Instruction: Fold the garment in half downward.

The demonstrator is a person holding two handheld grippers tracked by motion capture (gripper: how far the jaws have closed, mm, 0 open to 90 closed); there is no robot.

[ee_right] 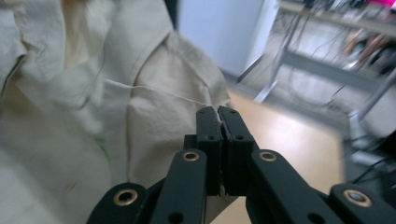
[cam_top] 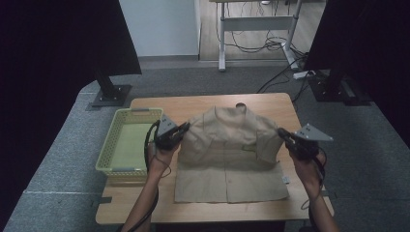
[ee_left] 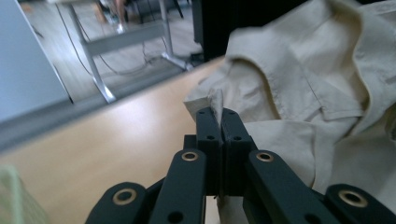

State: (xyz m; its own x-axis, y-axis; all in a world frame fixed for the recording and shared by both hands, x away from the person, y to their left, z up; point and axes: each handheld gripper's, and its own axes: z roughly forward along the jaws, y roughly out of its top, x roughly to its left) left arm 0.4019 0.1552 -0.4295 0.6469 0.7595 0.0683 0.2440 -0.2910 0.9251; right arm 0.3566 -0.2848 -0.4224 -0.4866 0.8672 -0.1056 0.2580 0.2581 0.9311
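High view showed that I had both tongs, left (cam_top: 185, 127) and right (cam_top: 282, 132), clamped on the shirt (cam_top: 227, 145) sleeves, top half lifted off the worktop (cam_top: 159, 104), fold not yet finished.

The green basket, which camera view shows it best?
The high view: the green basket sits whole on the table, left of the beige shirt and beside the left gripper. The left gripper view catches just a blurred green corner at bottom left.

A lab-like workroom: grey carpet (cam_top: 58, 159), loose floor cables (cam_top: 270, 46), metal desk frame (cam_top: 256, 24), dark screens (cam_top: 58, 43).
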